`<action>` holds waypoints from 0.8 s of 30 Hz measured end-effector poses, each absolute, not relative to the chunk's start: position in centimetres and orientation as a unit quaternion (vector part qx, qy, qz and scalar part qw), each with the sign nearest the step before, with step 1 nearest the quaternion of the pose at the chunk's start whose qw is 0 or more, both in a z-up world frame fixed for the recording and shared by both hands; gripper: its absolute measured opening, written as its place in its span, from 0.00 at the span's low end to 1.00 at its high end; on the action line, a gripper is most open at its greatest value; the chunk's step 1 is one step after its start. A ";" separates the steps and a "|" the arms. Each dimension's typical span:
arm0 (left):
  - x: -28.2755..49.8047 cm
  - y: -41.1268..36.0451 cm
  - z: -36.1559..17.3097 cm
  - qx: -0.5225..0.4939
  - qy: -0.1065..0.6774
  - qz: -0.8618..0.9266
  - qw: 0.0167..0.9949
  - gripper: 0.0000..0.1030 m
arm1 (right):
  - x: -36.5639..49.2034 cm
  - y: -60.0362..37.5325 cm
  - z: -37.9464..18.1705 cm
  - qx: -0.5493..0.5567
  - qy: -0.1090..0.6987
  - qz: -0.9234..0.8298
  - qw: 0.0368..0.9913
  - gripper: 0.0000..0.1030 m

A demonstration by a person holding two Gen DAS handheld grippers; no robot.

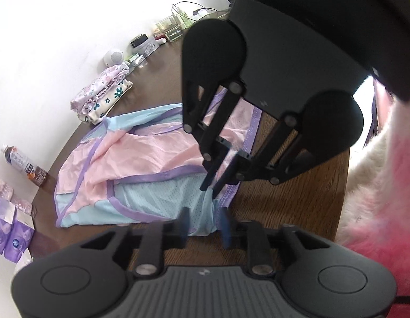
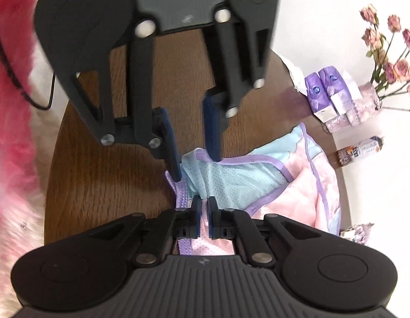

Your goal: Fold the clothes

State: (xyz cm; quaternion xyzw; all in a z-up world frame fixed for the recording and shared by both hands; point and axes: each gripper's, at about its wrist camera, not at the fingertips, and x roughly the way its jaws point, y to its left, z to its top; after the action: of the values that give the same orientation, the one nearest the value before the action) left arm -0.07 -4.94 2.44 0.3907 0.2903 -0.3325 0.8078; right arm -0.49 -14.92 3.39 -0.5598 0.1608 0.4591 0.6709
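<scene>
The pink-and-blue garment point(image 1: 130, 164) lies rumpled mid-worktop point(image 1: 297, 201), partly folded at best. One folded floral pile point(image 1: 101, 96) sits beyond it. The right gripper point(image 2: 203, 218) pinches its purple hem; the left gripper point(image 1: 205, 224), fingers apart, straddles the near corner.

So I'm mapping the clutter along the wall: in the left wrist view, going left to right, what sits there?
Purple tissue packs → drink bottle → folded floral clothes → white round gadget → glass containers.

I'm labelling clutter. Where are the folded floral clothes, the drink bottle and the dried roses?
Folded floral clothes point(image 1: 100, 96), left wrist view, top layer.
Drink bottle point(image 1: 24, 165), left wrist view, label.
Dried roses point(image 2: 390, 50), right wrist view, stems.
</scene>
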 end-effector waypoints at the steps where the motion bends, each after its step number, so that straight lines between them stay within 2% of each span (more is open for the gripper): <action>1: 0.0 -4.9 2.5 0.387 0.293 -0.333 0.808 0.29 | -0.7 -14.9 3.2 -0.565 0.155 0.455 0.670 0.04; 11: 1.0 -3.9 3.4 0.339 0.322 -0.328 0.821 0.29 | -3.3 -15.0 1.3 -0.616 0.074 0.407 0.670 0.04; 22: 2.2 -3.9 3.3 0.322 0.338 -0.338 0.817 0.29 | -4.7 -14.9 -0.5 -0.646 0.022 0.375 0.664 0.04; 23: 2.3 -4.0 3.1 0.326 0.337 -0.339 0.815 0.28 | -4.8 -14.9 -0.6 -0.648 0.018 0.372 0.664 0.04; 24: 2.4 -4.1 2.9 0.330 0.336 -0.340 0.814 0.17 | -4.9 -14.9 -0.7 -0.650 0.014 0.369 0.664 0.04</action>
State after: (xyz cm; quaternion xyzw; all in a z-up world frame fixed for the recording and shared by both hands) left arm 2.40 -4.08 2.86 0.3304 0.3358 -0.3397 0.8141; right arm -4.88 -14.94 -0.71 -0.6502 0.0143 0.3691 0.6639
